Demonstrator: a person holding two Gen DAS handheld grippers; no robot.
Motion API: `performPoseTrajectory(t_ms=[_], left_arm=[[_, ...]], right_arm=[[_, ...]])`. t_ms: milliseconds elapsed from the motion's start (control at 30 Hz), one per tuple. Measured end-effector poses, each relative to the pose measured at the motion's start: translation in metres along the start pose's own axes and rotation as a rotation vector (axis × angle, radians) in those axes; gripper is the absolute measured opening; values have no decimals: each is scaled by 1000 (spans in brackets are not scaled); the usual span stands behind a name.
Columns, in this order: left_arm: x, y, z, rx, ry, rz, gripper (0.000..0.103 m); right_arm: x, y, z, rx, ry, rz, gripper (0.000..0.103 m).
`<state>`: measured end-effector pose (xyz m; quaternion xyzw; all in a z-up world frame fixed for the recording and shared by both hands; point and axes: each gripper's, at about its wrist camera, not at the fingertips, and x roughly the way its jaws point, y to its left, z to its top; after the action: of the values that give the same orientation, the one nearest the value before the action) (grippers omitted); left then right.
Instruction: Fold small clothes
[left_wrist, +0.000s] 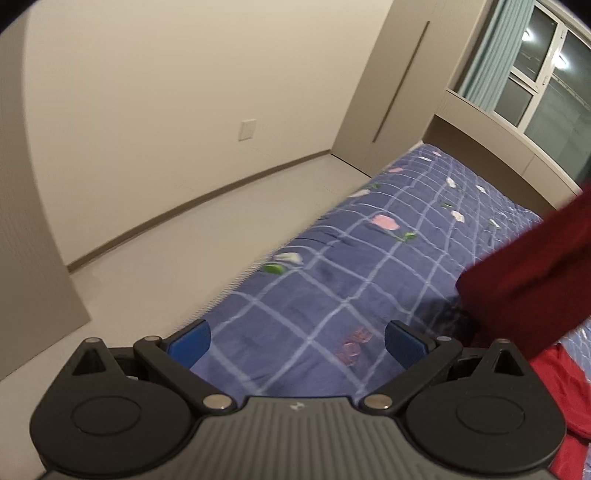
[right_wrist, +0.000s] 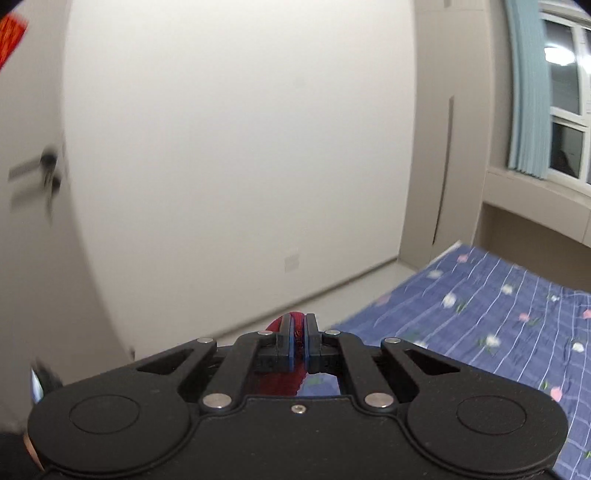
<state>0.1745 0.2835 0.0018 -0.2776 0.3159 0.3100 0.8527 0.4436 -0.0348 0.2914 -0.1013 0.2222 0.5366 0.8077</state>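
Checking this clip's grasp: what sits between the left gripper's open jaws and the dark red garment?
In the left wrist view, only bare blue checked bedsheet separates the left gripper from the dark red garment.

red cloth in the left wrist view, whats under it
The blue checked bedspread lies under the hanging dark red cloth, with brighter red fabric lower right. Whatever lies directly beneath the cloth is hidden.

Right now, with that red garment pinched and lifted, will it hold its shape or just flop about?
Probably flop. The red garment hangs as a limp band in the left wrist view, so it looks soft, not stiff. The right tool holds it by a thin pinch, suggesting it is light. Its lower part seems to pool on the bedspread, so it may drag.
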Motion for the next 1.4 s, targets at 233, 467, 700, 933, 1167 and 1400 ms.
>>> performPoseTrajectory(t_ms=[233, 467, 700, 933, 1167, 1400], left_arm=[[26, -50, 11, 11, 5, -100, 102], [52, -84, 12, 62, 26, -96, 102], [81, -111, 2, 116, 77, -71, 102], [102, -142, 5, 162, 94, -129, 102], [139, -180, 17, 249, 137, -248, 102], [160, -198, 18, 259, 177, -279, 102]], right_arm=[[-16, -35, 39, -40, -56, -57, 4], [-46, -106, -29, 31, 7, -142, 4], [-65, -185, -170, 188, 198, -292, 4], [-55, -223, -291, 365, 378, -370, 5], [-69, -246, -335, 571, 317, -376, 21], [-97, -240, -361, 687, 181, -387, 45]])
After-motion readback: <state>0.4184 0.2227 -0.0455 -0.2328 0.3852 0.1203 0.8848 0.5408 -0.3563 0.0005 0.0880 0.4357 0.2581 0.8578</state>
